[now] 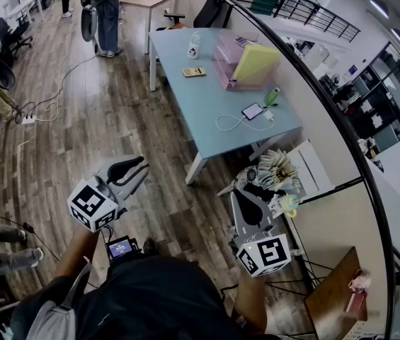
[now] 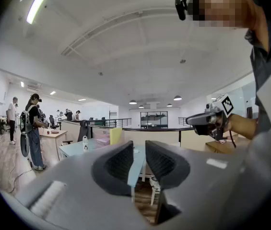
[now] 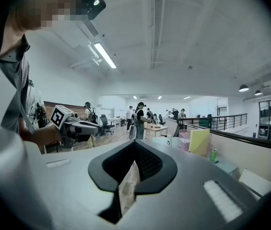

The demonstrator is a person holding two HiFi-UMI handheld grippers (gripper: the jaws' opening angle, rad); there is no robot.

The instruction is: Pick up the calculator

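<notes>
A small yellowish calculator [image 1: 194,71] lies on the far half of the light blue table [image 1: 207,112], well ahead of both grippers. My left gripper [image 1: 140,166] is held over the wooden floor short of the table; in the left gripper view its jaws [image 2: 139,146] stand a narrow gap apart with nothing between them. Lower right, my right gripper [image 1: 241,198] hovers near the table's near corner, and the right gripper view shows its tips [image 3: 135,145] meeting, empty. Each gripper view shows the other gripper off to the side. Neither gripper view lets me make out the calculator.
On the table stand a white bottle [image 1: 195,46], a pink drawer unit [image 1: 228,59] with a yellow folder [image 1: 257,62], a phone [image 1: 252,111] on a white cable and a green bottle [image 1: 272,96]. A white chair with papers [image 1: 279,170] sits by the near corner. A person [image 1: 107,13] stands farther off.
</notes>
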